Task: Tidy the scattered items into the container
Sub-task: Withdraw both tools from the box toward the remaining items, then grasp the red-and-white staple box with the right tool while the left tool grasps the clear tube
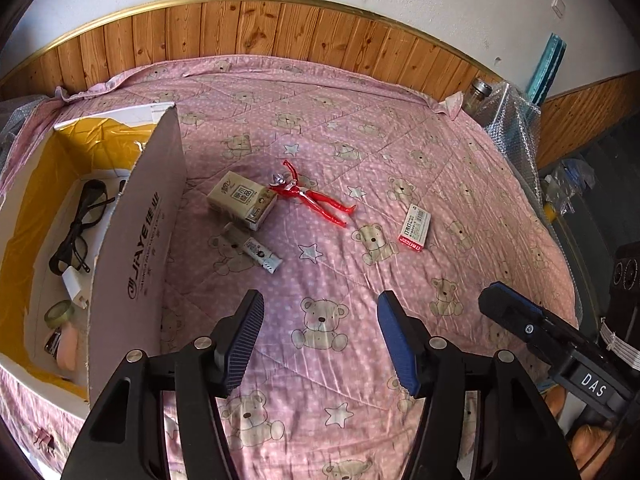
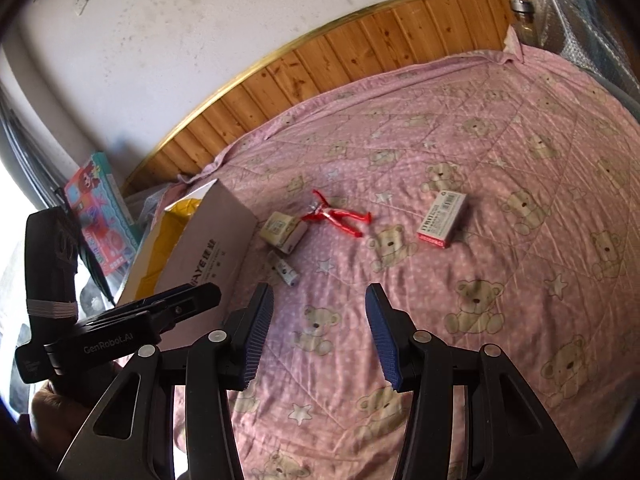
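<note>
The box wall (image 1: pixel 136 248) hides part of the glasses (image 1: pixel 80 228), seemingly.

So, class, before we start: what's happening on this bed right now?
A person holds two grippers, the left gripper and right gripper, both open and empty above the pink quilt. The cardboard box already contains glasses, a charger and a tape roll. Waiting on the quilt: a drink carton, red toy figure, small tube and red-and-white box.

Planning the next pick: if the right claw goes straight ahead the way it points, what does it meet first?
Probably only the pink bear-print quilt; the red toy figure lies roughly ahead, farther off, though depth is unclear.
</note>
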Available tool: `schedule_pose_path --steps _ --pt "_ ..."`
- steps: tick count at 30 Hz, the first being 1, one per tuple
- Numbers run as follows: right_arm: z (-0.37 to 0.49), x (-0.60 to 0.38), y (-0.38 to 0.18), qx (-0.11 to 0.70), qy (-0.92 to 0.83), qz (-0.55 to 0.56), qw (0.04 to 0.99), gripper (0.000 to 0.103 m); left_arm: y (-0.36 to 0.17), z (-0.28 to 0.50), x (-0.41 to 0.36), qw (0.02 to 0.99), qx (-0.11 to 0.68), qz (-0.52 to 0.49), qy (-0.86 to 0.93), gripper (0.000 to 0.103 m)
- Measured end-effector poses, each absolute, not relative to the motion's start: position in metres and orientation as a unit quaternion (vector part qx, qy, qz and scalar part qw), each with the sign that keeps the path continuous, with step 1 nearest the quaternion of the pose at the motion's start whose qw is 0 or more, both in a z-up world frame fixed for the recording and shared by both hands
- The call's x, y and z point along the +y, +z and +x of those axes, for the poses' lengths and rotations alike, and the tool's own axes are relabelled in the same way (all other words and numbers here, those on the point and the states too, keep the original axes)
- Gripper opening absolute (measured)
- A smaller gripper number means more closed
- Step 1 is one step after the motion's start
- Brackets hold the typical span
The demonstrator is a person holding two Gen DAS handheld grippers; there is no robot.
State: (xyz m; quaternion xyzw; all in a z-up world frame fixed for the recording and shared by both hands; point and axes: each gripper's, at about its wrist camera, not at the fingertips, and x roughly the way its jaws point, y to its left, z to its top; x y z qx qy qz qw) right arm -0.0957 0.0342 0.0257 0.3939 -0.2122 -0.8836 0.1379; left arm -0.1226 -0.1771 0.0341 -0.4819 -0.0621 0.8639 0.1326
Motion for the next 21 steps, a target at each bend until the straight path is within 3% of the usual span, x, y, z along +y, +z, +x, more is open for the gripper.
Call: schedule_pose_path --steps 21 --pt "-0.231 0.075 -0.054 -0.176 -0.874 0.453 0.001 0.051 -0.069 -0.222 -0.184 0.025 -0.119 -0.551 0.826 0.060"
